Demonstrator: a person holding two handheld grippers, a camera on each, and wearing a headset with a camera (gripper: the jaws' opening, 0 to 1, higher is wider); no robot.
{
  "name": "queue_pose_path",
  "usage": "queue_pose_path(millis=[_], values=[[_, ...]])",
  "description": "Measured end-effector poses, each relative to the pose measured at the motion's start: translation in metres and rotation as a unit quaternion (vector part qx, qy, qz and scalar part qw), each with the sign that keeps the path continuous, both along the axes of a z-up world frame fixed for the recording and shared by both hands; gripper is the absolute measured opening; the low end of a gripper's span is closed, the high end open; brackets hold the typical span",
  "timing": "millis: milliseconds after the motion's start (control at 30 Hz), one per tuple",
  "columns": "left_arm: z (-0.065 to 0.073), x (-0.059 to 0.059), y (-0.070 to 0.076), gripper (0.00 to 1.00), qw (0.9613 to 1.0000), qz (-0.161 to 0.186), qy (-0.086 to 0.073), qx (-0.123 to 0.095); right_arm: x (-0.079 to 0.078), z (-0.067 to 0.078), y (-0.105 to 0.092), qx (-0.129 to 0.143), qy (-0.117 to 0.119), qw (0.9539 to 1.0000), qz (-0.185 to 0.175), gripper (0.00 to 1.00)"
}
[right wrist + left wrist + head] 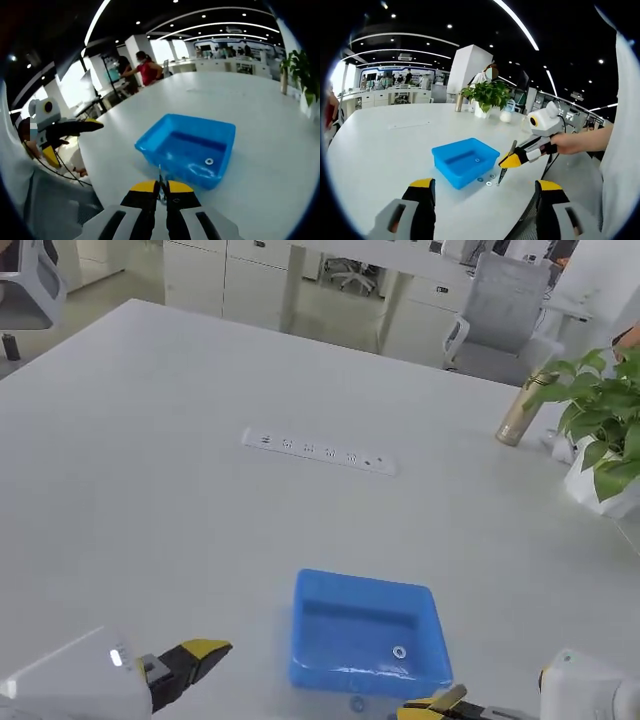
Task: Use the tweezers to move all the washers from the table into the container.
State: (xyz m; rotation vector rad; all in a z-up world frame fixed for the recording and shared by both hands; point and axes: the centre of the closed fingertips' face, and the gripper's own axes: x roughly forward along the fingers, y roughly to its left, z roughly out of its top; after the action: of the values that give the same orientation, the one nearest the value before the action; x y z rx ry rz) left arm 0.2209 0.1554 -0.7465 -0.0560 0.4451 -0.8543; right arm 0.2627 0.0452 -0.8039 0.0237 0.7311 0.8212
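A blue container (366,632) sits near the table's front edge with one washer (399,652) inside it. In the left gripper view, three small washers (488,183) lie on the table just beside the container (451,163). My right gripper (509,161) is shut on thin metal tweezers (503,172), whose tip points down close to those washers. In the right gripper view the jaws (161,187) pinch the tweezers (160,175) in front of the container (176,145). My left gripper (203,660) hovers left of the container, jaws wide apart and holding nothing.
A white power strip (318,451) lies mid-table. A gold bottle (517,412) and a potted plant (600,415) stand at the far right. The table edge runs right under both grippers. Office chairs and people stand beyond the table.
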Motion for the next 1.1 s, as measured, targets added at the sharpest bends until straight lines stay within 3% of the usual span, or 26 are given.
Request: queue_pose_path(millis=[367,533,700,1033,1100], values=[[-0.005,-0.009,-0.006,0.98,0.9999,0.003,0.010,-0.001,-0.001,-0.003,0.002,0.002,-0.001,1.0000,0.000,0.03],[-0.003,-0.008,-0.006,0.99,0.9999,0.010,0.003,0.001,0.000,-0.003,0.004,0.002,-0.003,1.0000,0.003,0.03],[-0.005,-0.009,-0.006,0.99,0.9998,0.014,0.010,-0.004,-0.002,-0.004,0.005,-0.004,-0.006,0.9999,0.014,0.03],[-0.006,-0.006,-0.003,0.99,0.9997,0.022,0.008,0.002,-0.008,-0.007,0.013,-0.056,-0.045,0.9950,0.069,0.03],[-0.006,-0.006,-0.002,0.99,0.9997,0.022,0.007,0.001,-0.008,-0.008,0.016,-0.077,-0.061,0.9913,0.087,0.03]])
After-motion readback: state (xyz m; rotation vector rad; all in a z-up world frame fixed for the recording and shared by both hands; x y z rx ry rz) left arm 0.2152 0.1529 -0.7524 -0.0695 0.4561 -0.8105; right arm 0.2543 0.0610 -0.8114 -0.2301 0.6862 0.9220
